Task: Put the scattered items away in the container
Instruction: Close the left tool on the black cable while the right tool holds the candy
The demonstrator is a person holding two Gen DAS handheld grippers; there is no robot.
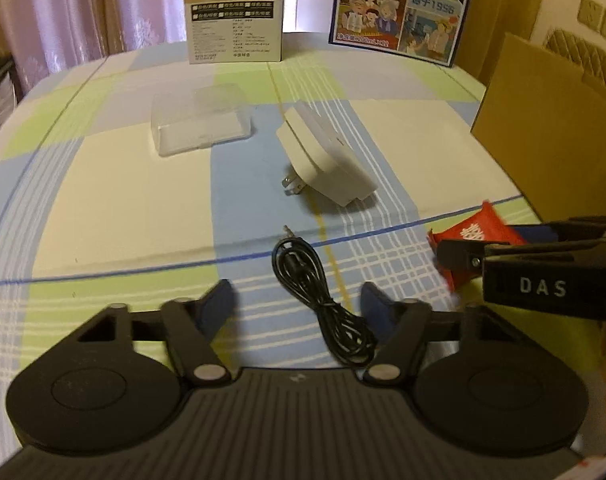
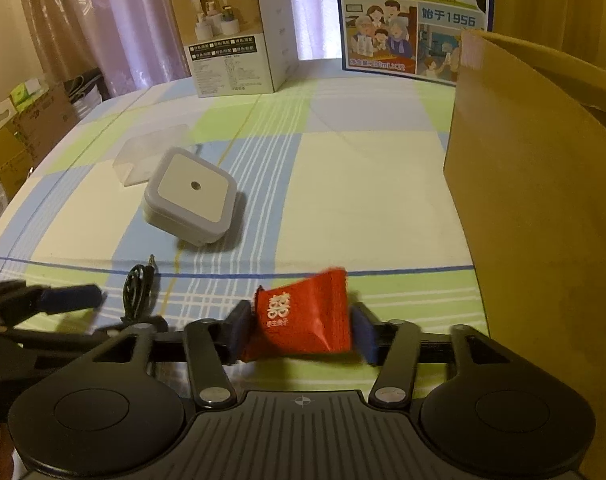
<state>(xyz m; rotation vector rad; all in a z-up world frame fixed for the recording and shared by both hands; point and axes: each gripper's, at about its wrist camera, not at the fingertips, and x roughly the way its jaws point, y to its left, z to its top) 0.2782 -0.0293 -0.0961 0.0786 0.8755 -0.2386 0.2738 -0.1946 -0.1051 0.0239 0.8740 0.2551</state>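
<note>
Item 1: red foil sachet with white printed characters (image 2: pixel 303 320), near the front edge of the checked-cloth tabletop (image 2: pixel 363 200), held between the blue pads of the right gripper (image 2: pixel 301 330), which is clamped on its two sides. Item 2: coiled black audio cable with a jack plug (image 1: pixel 323 300), near the front edge, lying between the fingers of the left gripper (image 1: pixel 297 300); jaws apart, right pad just beside the coil, no grip visible. Item 3: white square plug-in night light (image 2: pixel 191 200), mid-tabletop, unattended. Item 4: clear plastic rectangular case (image 1: pixel 201 120), toward the far left, unattended. Container: tall brown cardboard box (image 2: pixel 543 220), standing at the right edge. Step in hand, as judged: sachet pickup, cable grasp being set up. Next move calls for lifting the sachet above the box wall and over its opening before release; cable needs jaws closed across the bundle.
</note>
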